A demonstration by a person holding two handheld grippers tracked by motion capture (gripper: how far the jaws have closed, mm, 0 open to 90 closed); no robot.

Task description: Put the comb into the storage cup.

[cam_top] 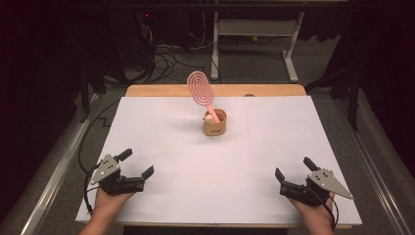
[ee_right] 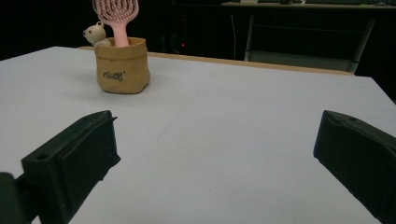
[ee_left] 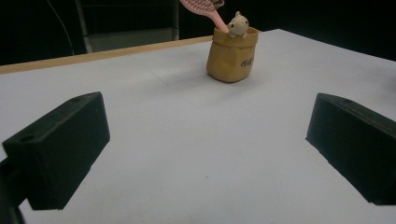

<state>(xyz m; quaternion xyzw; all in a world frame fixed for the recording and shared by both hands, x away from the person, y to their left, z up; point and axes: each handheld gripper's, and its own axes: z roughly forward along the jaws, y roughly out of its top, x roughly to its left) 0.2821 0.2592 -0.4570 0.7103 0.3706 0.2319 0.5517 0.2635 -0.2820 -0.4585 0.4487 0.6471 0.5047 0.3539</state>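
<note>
Pink plastic hairbrush, oval-headed with looped ribs, stands handle-down and tilted in one small tan pouch-shaped holder; a single little cream bear figure peeks over the holder's rim beside the handle. One brush, one holder, one bear. The holder sits on the white tabletop, well ahead of both tongs and roughly midway between them. The left tongs rest low at the near left edge, jaws spread wide with nothing between them. The right tongs rest at the near right edge, likewise wide and empty. Each is held by one hand.
</note>
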